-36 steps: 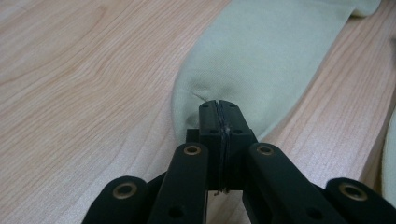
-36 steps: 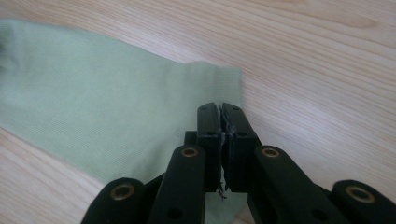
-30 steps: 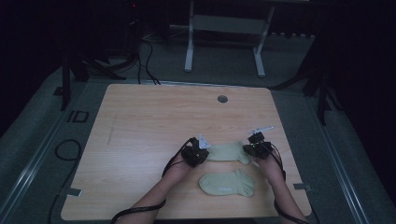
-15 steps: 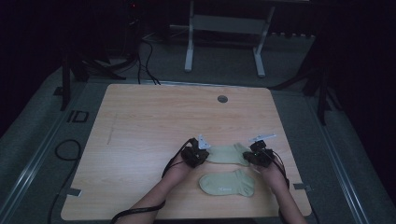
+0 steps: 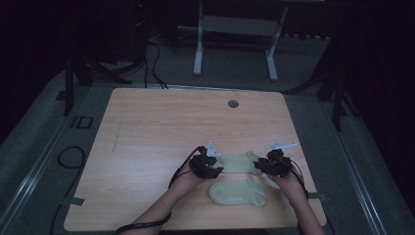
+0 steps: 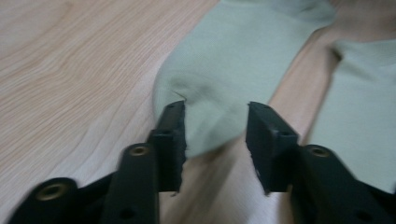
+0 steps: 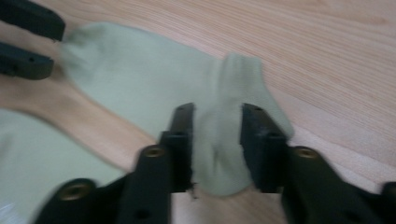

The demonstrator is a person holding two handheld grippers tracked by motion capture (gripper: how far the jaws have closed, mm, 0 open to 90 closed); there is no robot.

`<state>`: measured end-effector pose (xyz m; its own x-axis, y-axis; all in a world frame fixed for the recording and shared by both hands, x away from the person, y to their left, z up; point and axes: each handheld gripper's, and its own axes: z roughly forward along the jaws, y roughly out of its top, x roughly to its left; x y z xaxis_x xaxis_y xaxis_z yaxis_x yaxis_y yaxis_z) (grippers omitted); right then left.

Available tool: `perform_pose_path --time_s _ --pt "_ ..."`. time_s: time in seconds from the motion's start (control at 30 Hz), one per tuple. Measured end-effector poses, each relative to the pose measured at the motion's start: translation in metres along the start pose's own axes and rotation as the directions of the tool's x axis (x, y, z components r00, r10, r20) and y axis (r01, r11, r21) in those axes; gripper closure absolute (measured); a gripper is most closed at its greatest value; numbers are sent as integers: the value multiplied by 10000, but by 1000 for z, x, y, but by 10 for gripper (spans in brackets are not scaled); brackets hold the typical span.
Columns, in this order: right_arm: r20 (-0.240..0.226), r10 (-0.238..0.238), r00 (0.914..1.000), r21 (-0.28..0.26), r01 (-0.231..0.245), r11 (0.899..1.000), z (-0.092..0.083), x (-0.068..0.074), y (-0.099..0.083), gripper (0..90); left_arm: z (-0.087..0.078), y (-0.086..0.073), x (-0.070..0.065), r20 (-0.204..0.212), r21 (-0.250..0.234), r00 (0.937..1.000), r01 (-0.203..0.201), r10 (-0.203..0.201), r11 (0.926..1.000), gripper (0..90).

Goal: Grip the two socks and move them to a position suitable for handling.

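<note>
1. Two pale green ankle socks are lying on the light wooden table (image 5: 147,127): the farther sock (image 5: 238,162) is stretching flat between the two grippers, and the nearer sock (image 5: 238,192) is resting just beside it, toward the person's edge.
2. At the farther sock's toe end, the left gripper (image 5: 211,170) is sitting with its jaws spread; they have just been opening, and in the left gripper view the toe (image 6: 205,121) is lying between the black pads without being pressed.
3. At the cuff end, the right gripper (image 5: 263,168) is doing the same; its jaws have just been opening too, and the cuff (image 7: 219,140) is lying loose in the gap.
4. Judging from this, the step in hand is letting go of the farther sock after laying it flat.
5. Doing this well likely means widening both jaws enough that no pad is snagging the knit, then lifting straight up rather than dragging sideways, so the fabric is not being pulled or wrinkled.
6. Both hands should probably be leaving together, keeping the sock apart from the nearer one and well inside the table edge.
</note>
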<state>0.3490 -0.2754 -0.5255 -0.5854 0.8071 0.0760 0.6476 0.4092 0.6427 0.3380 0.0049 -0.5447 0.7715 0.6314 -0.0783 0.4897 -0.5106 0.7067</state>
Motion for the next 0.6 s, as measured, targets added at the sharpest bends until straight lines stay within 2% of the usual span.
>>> perform_pose_path --time_s 0.07,0.17,0.3,0.33,0.43,0.47,0.53,0.6 --pt "-145 -185 9997 26 186 9998 -6 6 -1 555 -10 -2 -2 56 -44 9997 236 -235 9997 492" --pt "-296 -423 9987 70 425 9991 -15 13 -7 497 -26 -9 -8 83 -55 9991 417 -417 9991 492" --pt "-364 -583 9976 96 587 9982 -24 18 -20 499 -36 -23 -18 264 162 9980 575 -579 9982 491" --pt "-316 -565 9979 8 565 9984 -25 19 -25 547 -36 -27 -21 223 200 9979 611 -616 9979 491" --pt "-394 -330 9987 243 339 9991 -24 20 -40 546 -38 -39 -26 225 250 9950 967 -973 9950 491" --pt "-495 -355 9981 198 365 9991 -24 21 -45 549 -38 -42 -28 167 287 9953 953 -958 9950 490" --pt "-467 -369 9982 298 383 9988 -25 23 -54 583 -37 -46 -30 364 379 9939 1027 -1041 9940 491" --pt "-496 -465 9977 406 485 9980 -24 26 -61 595 -33 -49 -32 300 563 9957 855 -873 9947 504"
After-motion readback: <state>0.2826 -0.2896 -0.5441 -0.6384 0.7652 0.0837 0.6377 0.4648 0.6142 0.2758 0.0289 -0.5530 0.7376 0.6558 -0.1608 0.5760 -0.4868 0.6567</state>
